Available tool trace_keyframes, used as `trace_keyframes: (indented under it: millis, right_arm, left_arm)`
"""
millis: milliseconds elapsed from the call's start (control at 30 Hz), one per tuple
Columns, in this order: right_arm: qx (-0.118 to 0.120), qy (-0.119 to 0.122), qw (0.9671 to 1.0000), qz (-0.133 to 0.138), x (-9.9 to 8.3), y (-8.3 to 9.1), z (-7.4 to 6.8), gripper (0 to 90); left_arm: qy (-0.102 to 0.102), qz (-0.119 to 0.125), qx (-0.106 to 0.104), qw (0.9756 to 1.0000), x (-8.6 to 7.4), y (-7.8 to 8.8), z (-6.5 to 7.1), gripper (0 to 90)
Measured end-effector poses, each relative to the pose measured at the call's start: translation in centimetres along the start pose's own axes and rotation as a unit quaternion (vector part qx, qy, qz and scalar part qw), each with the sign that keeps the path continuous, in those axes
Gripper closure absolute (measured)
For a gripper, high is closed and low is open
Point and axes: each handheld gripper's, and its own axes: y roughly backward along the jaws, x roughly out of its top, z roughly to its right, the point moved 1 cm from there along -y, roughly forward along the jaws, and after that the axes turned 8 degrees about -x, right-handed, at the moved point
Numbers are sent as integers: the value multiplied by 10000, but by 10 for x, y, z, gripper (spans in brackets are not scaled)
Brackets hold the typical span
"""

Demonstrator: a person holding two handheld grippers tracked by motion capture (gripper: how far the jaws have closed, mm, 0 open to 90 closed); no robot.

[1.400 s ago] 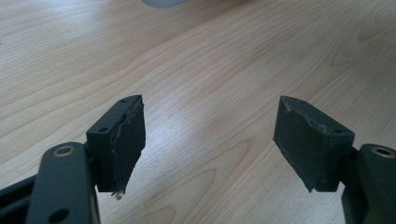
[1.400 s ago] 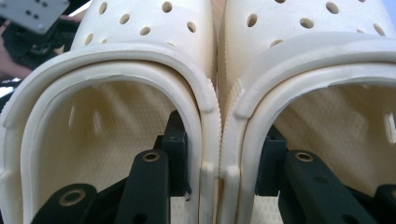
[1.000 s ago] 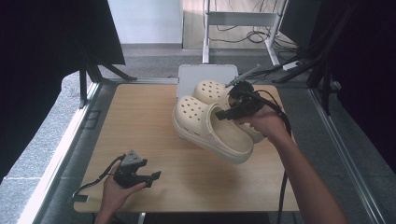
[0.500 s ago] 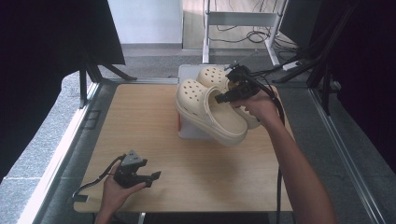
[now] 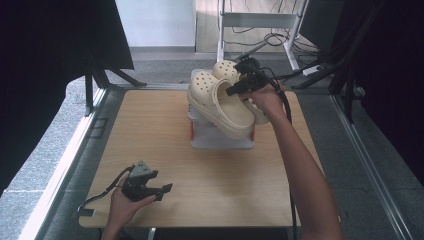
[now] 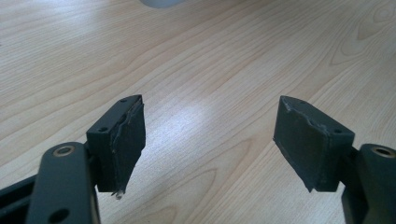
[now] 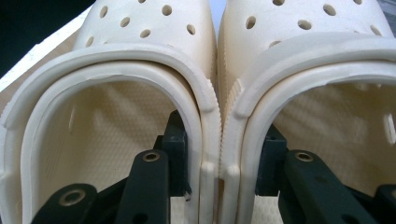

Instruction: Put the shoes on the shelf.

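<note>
In the high view, two cream perforated clogs (image 5: 220, 102) hang side by side in the air, pressed together. My right gripper (image 5: 239, 90) is shut on their two touching inner walls. The right gripper view shows one jaw inside the left clog (image 7: 140, 56) and one inside the right clog (image 7: 303, 46), with my right gripper (image 7: 219, 163) pinching the walls between them. The clogs hover over a small white stand (image 5: 220, 141) at the far middle of the table. My left gripper (image 5: 167, 189) rests near the front left edge, and in its own view my left gripper (image 6: 210, 144) stands open over bare wood.
The wooden table (image 5: 150, 130) has a metal frame around it. The stand has red side pieces (image 5: 191, 131). Cables (image 5: 270, 37) and a white rack leg (image 5: 290, 45) lie on the floor beyond the far edge. Dark curtains hang left and right.
The right hand has carried both clogs away from me toward the table's far edge, so they now hang over the white stand. The left hand has stayed still.
</note>
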Motion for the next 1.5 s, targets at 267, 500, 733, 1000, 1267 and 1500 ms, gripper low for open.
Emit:
trace_keyframes:
  millis: [267,500,733,1000,1267,1500]
  right_arm:
    - [-378,-375,9986,-33,24,-18,1,653]
    - [-756,-731,9944,-123,40,-36,-1,652]
    - [-1083,-1274,9859,-94,52,-51,1,651]
    - [-1438,-1796,9732,-24,55,-63,5,650]
    - [-1613,-2237,9611,142,59,-74,-2,649]
    - [-1762,-2276,9576,75,53,-89,-5,642]
  left_arm:
    - [-27,-23,6,10000,0,-1,0,256]
    - [-27,2,-35,10000,0,0,0,256]
    - [-44,29,-70,10000,0,1,-1,256]
    - [-52,55,-91,9999,1,1,-3,257]
    - [-52,45,-112,9999,2,-1,-3,257]
    - [-58,66,-112,9999,2,1,-3,257]
